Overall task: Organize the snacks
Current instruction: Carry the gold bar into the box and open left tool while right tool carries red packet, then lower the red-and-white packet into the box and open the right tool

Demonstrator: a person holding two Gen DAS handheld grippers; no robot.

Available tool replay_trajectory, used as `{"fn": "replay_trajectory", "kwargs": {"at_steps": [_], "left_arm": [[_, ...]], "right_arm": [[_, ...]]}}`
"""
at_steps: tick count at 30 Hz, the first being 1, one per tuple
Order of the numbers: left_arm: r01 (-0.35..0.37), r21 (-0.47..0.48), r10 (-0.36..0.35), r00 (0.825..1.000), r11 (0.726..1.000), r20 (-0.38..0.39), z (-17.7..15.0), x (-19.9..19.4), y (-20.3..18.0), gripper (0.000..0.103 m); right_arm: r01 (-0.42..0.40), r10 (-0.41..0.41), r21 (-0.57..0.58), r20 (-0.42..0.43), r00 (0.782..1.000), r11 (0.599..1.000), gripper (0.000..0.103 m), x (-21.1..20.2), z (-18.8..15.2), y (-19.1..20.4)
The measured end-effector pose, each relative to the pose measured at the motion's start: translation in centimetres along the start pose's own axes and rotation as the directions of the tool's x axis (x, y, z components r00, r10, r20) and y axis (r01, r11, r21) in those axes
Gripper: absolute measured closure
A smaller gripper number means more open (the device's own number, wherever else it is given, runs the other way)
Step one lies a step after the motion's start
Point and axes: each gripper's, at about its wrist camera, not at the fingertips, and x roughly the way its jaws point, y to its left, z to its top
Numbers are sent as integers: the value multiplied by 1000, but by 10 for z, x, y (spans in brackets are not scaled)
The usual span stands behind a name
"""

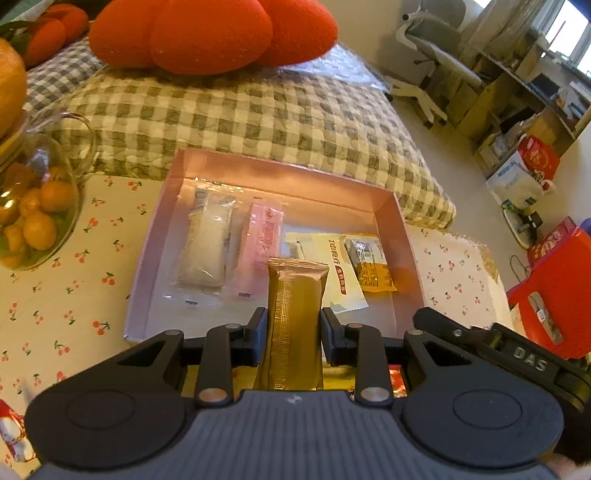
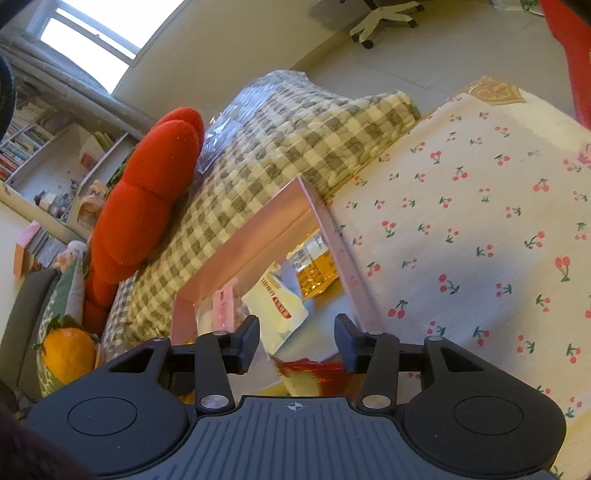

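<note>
My left gripper (image 1: 293, 332) is shut on a gold snack bar packet (image 1: 295, 317), held upright over the near edge of the pink box (image 1: 273, 166). Inside the box lie a clear white packet (image 1: 207, 243), a pink packet (image 1: 258, 247), a white packet (image 1: 332, 266) and an orange packet (image 1: 373, 269). My right gripper (image 2: 297, 343) hangs over the box's near right corner (image 2: 332, 240) with its fingers apart. A red and yellow foil wrapper (image 2: 314, 371) lies just beneath them; the pads do not press on it.
A cherry-print tablecloth (image 2: 480, 221) covers the table. At the left stands a glass bowl of small oranges (image 1: 33, 218). Behind the box are a checked quilt (image 1: 258, 114) and a red cushion (image 1: 210, 33). A red box (image 1: 554, 295) stands at the right.
</note>
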Motion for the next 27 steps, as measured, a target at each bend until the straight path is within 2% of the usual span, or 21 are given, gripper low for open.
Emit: {"fn": "replay_trajectory", "kwargs": {"at_steps": [3,6,8,10,13,15,19,24,25,26,27], "left_arm": [[-14,-4,14,1000,1000,-9,2,9,-2,76],[-25,0,25,1000,1000,8,4,17,-1,76],[-29,1,29,999,1000,28,4,19,0,75],[-33,-13,34,998,999,51,3,19,2,64],[-24,-24,25,998,999,57,0,16,7,55],[-30,-18,31,998,999,58,-2,13,10,54],[-40,1,40,997,999,67,-10,1,15,48],[-46,30,44,996,998,78,-23,-15,18,45],[-44,32,41,996,999,80,-26,-18,19,45],[-41,35,38,996,999,81,-28,-21,20,45],[-39,38,36,996,998,82,-31,-23,21,44]], "right_arm": [[1,-1,-1,-12,1000,1000,55,-3,0,-1],[10,-10,-23,-25,1000,1000,49,-7,2,1],[36,-38,-50,-33,999,998,40,-9,3,2],[61,-65,-81,-45,997,995,35,-11,4,2],[113,-130,-154,-99,987,981,33,-8,3,3],[143,-171,-197,-128,977,970,33,-8,0,3],[131,-193,-266,-222,956,955,33,-4,-10,6],[171,-271,-338,-274,923,925,34,2,-26,11],[175,-281,-350,-278,919,920,38,3,-29,11],[179,-289,-361,-279,916,915,50,4,-31,12],[185,-299,-370,-279,913,910,57,5,-33,12]]}}
